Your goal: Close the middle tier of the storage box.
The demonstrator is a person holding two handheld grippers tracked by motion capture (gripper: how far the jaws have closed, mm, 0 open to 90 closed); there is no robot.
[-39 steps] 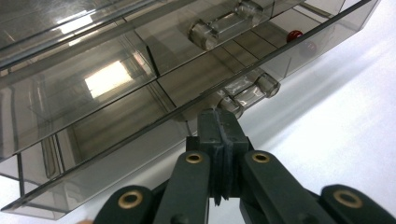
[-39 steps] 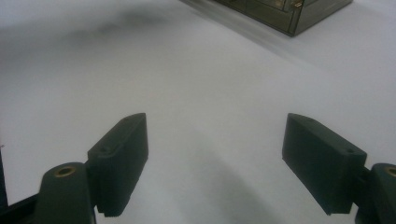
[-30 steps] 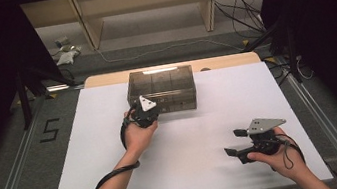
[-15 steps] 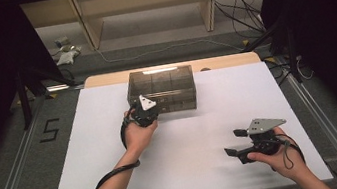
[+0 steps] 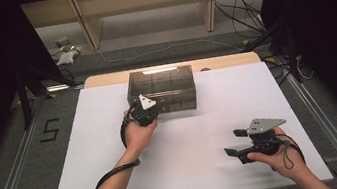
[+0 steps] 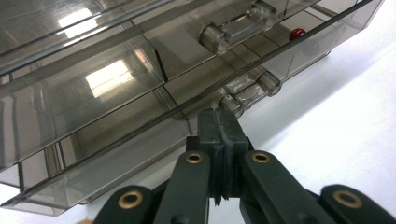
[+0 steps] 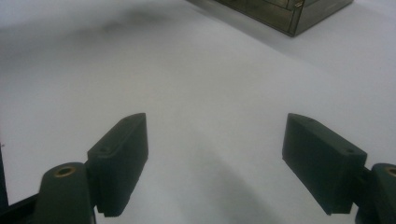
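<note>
A smoky clear plastic drawer box (image 5: 161,88) stands at the back middle of the white table (image 5: 89,152). My left gripper (image 5: 149,111) is at the box's front left, held by a hand. In the left gripper view its jaws (image 6: 217,128) are shut together, and the tips touch the box front (image 6: 116,93) just left of a clear lower drawer handle (image 6: 250,90). I cannot tell if anything is pinched between them. A small red thing (image 6: 297,33) lies inside a far compartment. My right gripper (image 5: 232,143) rests open at the front right, with nothing between its fingers (image 7: 215,158).
A second clear handle (image 6: 236,30) sits higher on the box front. A corner of the box (image 7: 289,11) lies far ahead of the right gripper. Wooden shelving (image 5: 143,7) and cables (image 5: 246,17) lie beyond the table, and metal rails (image 5: 13,183) run along its sides.
</note>
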